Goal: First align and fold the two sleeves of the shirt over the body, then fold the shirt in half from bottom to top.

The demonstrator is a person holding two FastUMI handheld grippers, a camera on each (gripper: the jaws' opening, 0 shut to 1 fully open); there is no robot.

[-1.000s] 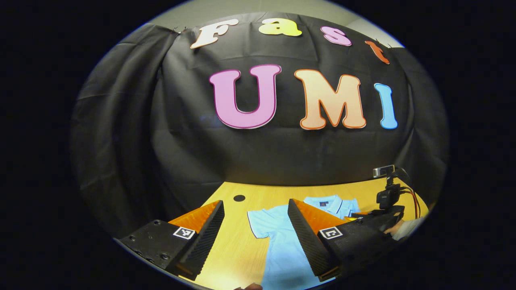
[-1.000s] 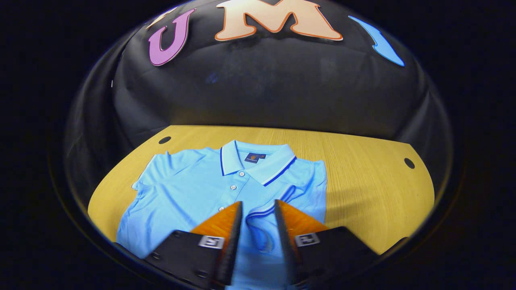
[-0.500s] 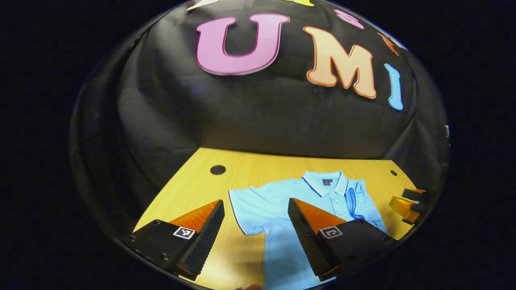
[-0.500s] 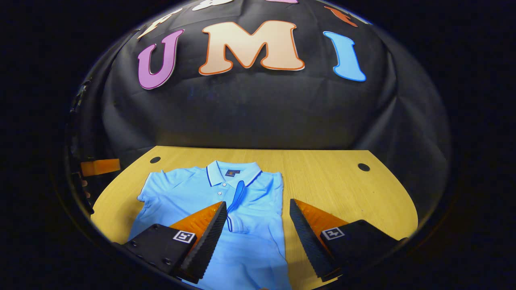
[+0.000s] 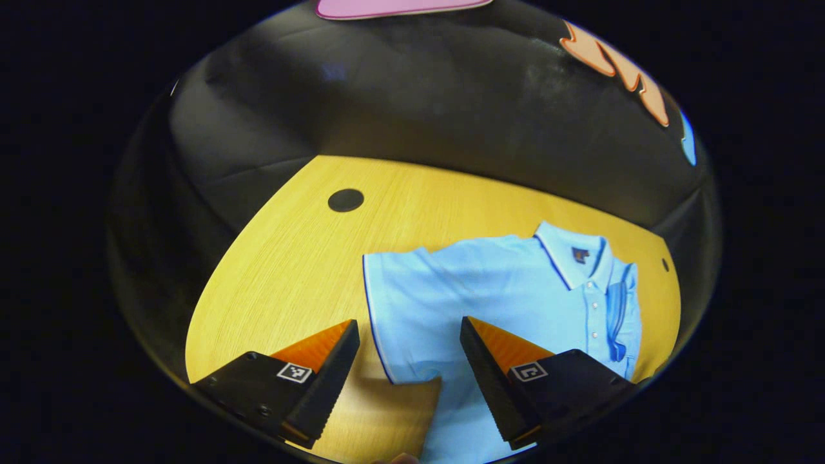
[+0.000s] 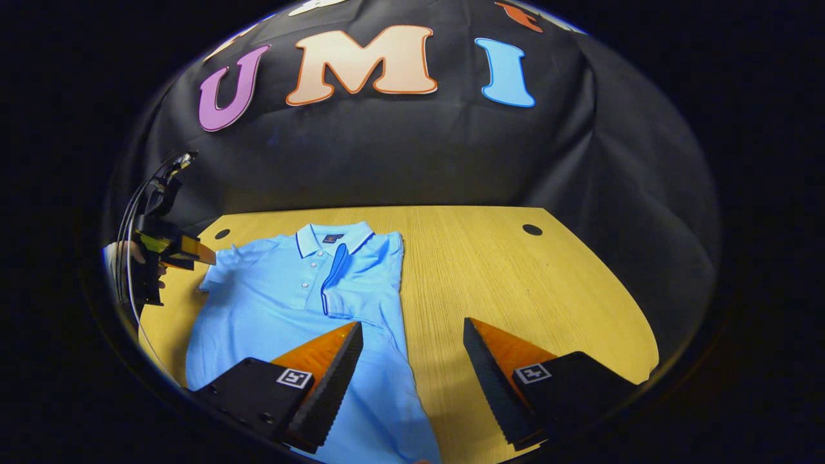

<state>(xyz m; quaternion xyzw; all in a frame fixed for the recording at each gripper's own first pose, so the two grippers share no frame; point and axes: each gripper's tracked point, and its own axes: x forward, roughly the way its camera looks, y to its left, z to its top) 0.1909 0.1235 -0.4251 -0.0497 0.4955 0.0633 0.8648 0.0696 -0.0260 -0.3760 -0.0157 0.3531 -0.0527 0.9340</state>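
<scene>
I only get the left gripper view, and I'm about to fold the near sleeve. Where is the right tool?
Observer: The right tool hovers open, straddling the shirt edge and the bare table.
Operator: Is it gripping cloth?
Observer: No, nothing is pinched between its fingers.
Operator: How does my tool look from there?
Observer: The left tool sits beside the unfolded sleeve, with a hand behind it.
</scene>
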